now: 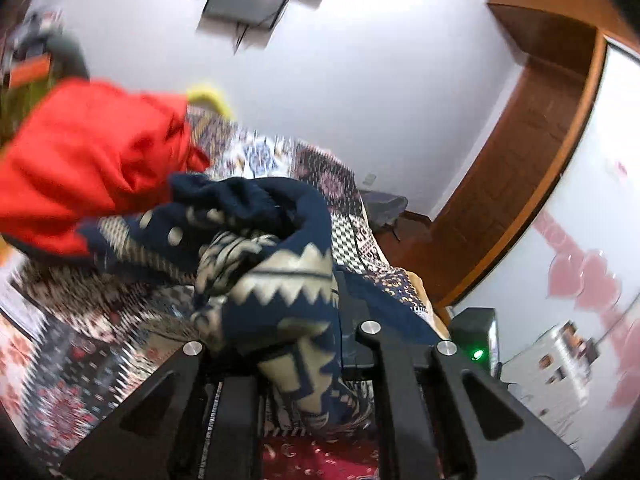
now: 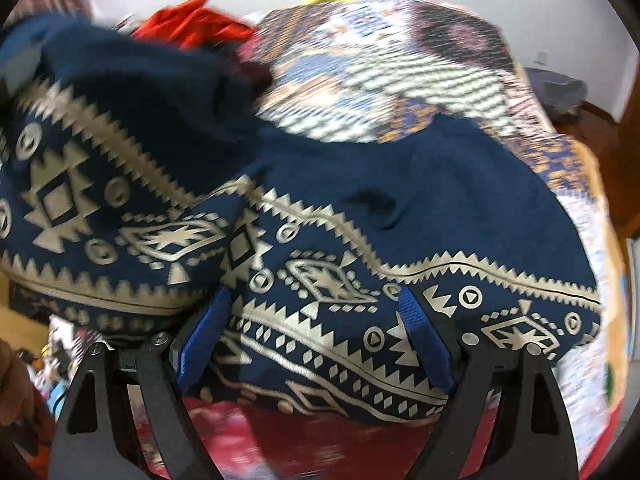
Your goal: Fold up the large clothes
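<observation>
Right gripper stands with its blue-padded fingers spread wide, and the navy patterned garment sags between them; no pinch shows, so it reads as open with cloth draped across. Left gripper is buried in a bunched fold of the same garment, cloth spilling down between its black arms; whether it is clamped I cannot tell.

Beyond the fingers the garment lies heaped near the close edge of the bed, over a busy patchwork cover. Farther back a red garment is piled toward the far left of the bed, touching the navy one, with something yellow behind it near the wall.

By my reading the step in hand is spreading the navy piece before any fold. It would go best with each gripper taking a single layer at a hem or shoulder, not a wad, then drawing apart until the cloth lies flat, clear of the red pile.
</observation>
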